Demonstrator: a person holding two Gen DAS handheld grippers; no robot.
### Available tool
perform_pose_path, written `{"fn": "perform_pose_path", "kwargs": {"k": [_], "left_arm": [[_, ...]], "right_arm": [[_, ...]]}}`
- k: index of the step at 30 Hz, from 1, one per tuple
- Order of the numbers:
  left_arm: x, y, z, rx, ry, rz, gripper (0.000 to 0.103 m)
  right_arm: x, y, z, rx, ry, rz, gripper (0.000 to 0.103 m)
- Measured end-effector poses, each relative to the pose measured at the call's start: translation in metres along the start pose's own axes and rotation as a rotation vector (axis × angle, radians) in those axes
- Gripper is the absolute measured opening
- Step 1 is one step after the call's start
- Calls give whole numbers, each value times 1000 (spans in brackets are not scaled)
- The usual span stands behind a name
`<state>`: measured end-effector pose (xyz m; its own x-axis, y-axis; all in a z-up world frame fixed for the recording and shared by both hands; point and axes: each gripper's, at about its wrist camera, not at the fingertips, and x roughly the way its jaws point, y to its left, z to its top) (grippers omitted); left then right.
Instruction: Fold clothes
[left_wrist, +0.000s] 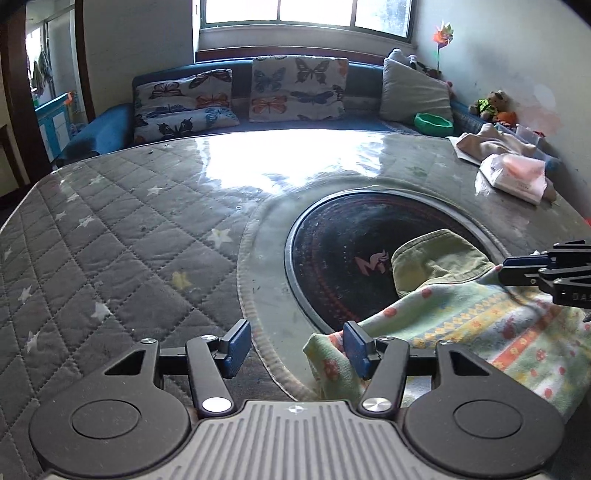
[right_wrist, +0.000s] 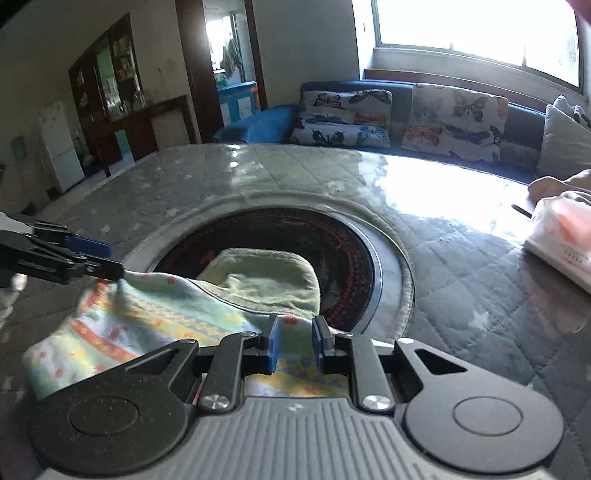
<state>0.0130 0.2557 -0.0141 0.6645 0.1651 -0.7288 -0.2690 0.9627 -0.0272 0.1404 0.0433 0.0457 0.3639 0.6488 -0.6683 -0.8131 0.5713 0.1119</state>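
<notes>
A pink logo, partly covered and not readable, is seen on the black round inset (left_wrist: 332, 254) in the tabletop (left_wrist: 122, 236); small print on the white and pink packet (left_wrist: 515, 177) at right of the left wrist frame is too fine to read, and on the right gripper (left_wrist: 517, 271) only the letters "DA" are made out at the right edge. The patterned garment (left_wrist: 476, 321), pale green with yellow, orange and red bands, is laid at lower right of that frame, partly over the inset, a plain green part (left_wrist: 439, 258) turned up beyond it. The left gripper (left_wrist: 295, 347) is held wide, its right pad touching a bunched garment edge, nothing clamped between. In the right wrist frame the left gripper (right_wrist: 99, 260) is seen at the garment's left corner. The right gripper (right_wrist: 295, 343) is narrowed with a gap left, cloth lying beneath; whether cloth is pinched cannot be told. Butterfly cushions (left_wrist: 299, 88), a blue sofa (left_wrist: 107, 129), a green bowl (left_wrist: 434, 123) and soft toys (left_wrist: 491, 105) are noted behind.
</notes>
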Motion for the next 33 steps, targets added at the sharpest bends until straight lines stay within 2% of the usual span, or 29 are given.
{"fn": "perform_pose_path", "kwargs": {"k": [6,9,13,18,21,24,29,30,32,33], "left_arm": [[-1,-5,5,22,-32,47,58],[-1,-2,8,-7,-34,67,58],[-15,-11,7,-18,-68,40,57],[-32,-45,-2,48,-95,-59,57],[-32,-64,-11,83,-85,-119,57],[-26,-76,-19,111,-71,-129,57],[-15,-71,-22,75,-38,-118,57],[-16,-73,-21,78,-44,-126,57],[-18,-78,-18,84,-56,-144,57],[-19,-80,-17,87,-63,-153,57]], "right_arm": [[-5,-11,-2,44,-4,-40,22],[-17,-8,-3,44,-18,-15,22],[-29,12,-4,1,-38,65,22],[-31,42,-11,-83,-37,143,22],[-26,47,-14,-103,-32,126,22],[-20,37,-17,-84,-20,71,22],[-21,17,-22,-40,-8,-2,24],[-21,13,-22,-31,-6,-16,26],[-22,9,-23,-19,-10,-31,39],[-22,9,-22,-17,-16,-29,41]]}}
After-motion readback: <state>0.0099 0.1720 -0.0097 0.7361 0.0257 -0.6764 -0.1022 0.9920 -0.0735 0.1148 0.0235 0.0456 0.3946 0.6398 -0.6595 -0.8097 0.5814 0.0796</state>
